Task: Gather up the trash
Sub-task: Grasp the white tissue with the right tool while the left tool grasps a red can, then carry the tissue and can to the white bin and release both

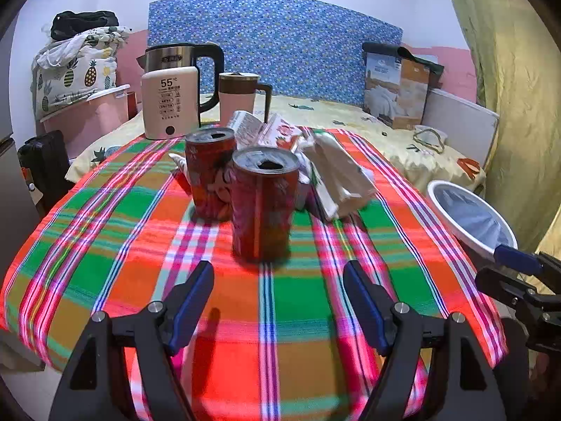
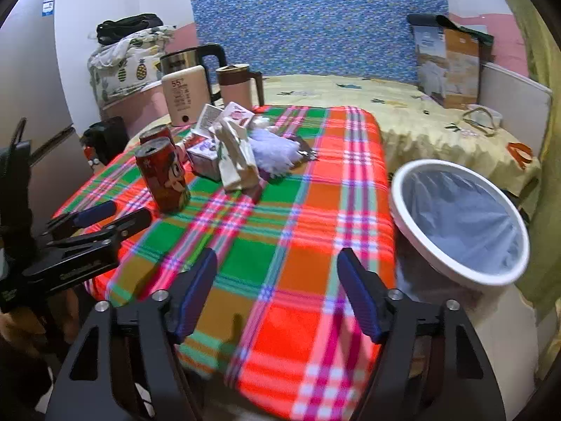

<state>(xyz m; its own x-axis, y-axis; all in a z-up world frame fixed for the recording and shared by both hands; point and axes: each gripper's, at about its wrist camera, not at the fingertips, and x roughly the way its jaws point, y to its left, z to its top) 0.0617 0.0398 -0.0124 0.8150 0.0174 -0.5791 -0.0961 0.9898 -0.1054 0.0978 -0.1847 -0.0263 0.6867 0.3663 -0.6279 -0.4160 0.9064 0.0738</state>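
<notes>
A: Left wrist view: what sits on the plaid woven cloth of the table (image 1: pixel 105 245)?
B: Two red cylindrical soda cans, tops punched open: the near can (image 1: pixel 263 203), the far can (image 1: pixel 209 172). Beside them, crumpled white paper packaging (image 1: pixel 338 179).
A: And the bin?
B: Round white-rimmed trash bin (image 2: pixel 459 221), lined with a thin grey bag, just off the table's right edge.
A: The tools?
B: Left tool (image 1: pixel 278 273) and right tool (image 2: pixel 277 263) both spread apart, gripping nothing.
</notes>
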